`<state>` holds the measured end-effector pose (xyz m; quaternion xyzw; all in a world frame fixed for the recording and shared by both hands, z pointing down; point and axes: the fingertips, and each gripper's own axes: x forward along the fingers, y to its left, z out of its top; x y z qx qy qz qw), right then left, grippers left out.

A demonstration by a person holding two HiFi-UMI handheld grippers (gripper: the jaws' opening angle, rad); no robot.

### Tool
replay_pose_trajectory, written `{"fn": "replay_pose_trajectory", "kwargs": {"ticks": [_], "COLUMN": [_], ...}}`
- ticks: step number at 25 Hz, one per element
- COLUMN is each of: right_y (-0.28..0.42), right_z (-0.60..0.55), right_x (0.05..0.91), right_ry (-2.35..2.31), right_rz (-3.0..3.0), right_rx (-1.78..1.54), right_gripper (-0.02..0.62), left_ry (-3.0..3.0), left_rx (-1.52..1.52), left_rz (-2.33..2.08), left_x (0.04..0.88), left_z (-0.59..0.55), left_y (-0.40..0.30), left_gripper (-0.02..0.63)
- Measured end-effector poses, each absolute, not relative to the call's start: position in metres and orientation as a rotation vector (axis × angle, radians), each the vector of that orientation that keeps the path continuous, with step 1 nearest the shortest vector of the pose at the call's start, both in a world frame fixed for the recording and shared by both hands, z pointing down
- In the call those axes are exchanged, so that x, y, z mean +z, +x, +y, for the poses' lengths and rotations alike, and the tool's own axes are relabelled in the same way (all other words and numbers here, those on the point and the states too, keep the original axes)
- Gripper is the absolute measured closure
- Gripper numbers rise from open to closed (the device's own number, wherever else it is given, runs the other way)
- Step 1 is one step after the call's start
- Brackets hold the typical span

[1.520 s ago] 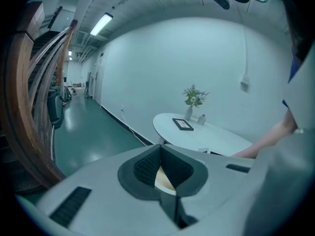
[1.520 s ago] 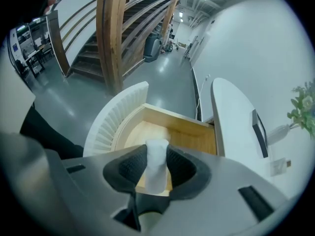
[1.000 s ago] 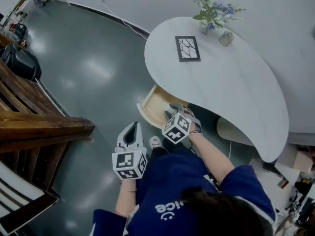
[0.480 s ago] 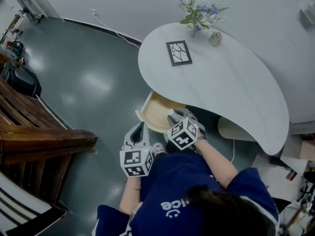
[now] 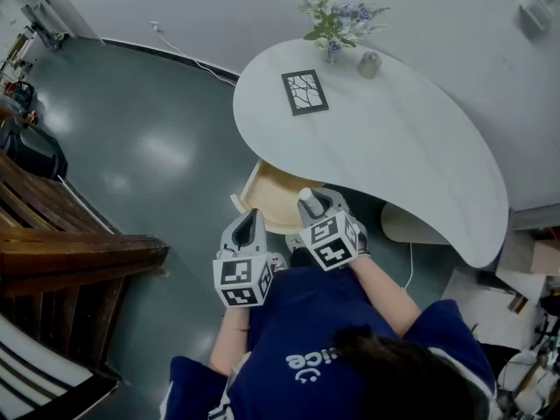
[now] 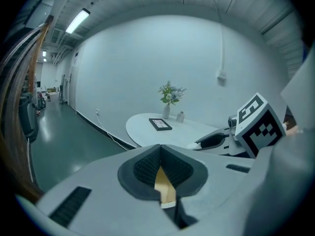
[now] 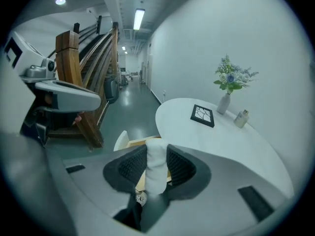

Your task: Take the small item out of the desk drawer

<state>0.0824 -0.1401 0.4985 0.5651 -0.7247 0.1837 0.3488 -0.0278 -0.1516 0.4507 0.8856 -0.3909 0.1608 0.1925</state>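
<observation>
Right gripper (image 7: 156, 149) first: its jaws are clamped on the small white item (image 7: 155, 173), a pale roll standing upright between the ribbed pads and poking up past the tips. That puts the item in the gripper, just off the desk's near edge. The pale wooden drawer (image 5: 267, 195) stands pulled open from under that same edge, right behind the item.

Over to the left gripper (image 6: 160, 149): jaw tips pressed together, nothing between them, only a sliver of the drawer's wood showing through the gap lower down. It sits just beside the right one, a little farther out from the desk (image 5: 394, 147).

On the white curved desktop, towards the far end, lies a framed picture (image 5: 304, 92). Beyond it, near the wall-side rim, stand a vase of flowers (image 5: 332, 24) and a small bottle (image 5: 369, 64). Well away from the desk, across the grey floor, stand dark wooden beams (image 5: 79, 243).
</observation>
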Motion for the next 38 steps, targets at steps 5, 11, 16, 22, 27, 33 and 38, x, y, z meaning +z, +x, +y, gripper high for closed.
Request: {"fn": "replay_pose_trajectory", "kwargs": {"ticks": [5,11,16,22,27,33,38], "right_y": [0.095,0.111,0.126,0.141,0.15,0.151,0.146], "right_z": [-0.134,-0.128,-0.125,-0.126,-0.129,-0.131,-0.133], "right_x": [0.477,0.456,0.433,0.397,0.366,0.335,0.314], "right_ry": [1.581,1.701,1.805,1.939,2.008,2.075,2.096], "right_rz": [-1.899,-1.905,-1.915,-1.952,-1.974,-2.024,-2.073], "right_rx": [0.501,0.503,0.47,0.388,0.301,0.196,0.114], "right_gripper": [0.462,0.462,0.462,0.462,0.462,0.462,0.462], "left_ry": [2.493,2.505,2.552,2.635,2.73,2.788,2.803], "left_rx": [0.437,0.395,0.377,0.268,0.202,0.127,0.103], "left_rz": [-1.074,-1.062,-1.077,-1.108,-1.124,-1.143,-1.188], "left_x": [0.448,0.438,0.426,0.39,0.358,0.326,0.306], "left_z": [-0.15,-0.149,-0.154,-0.161,-0.164,-0.169,-0.171], "left_y": [-0.019,-0.01,-0.004,0.004,0.01,0.013,0.01], "left_gripper": [0.603,0.603,0.603,0.603,0.603,0.603,0.602]}}
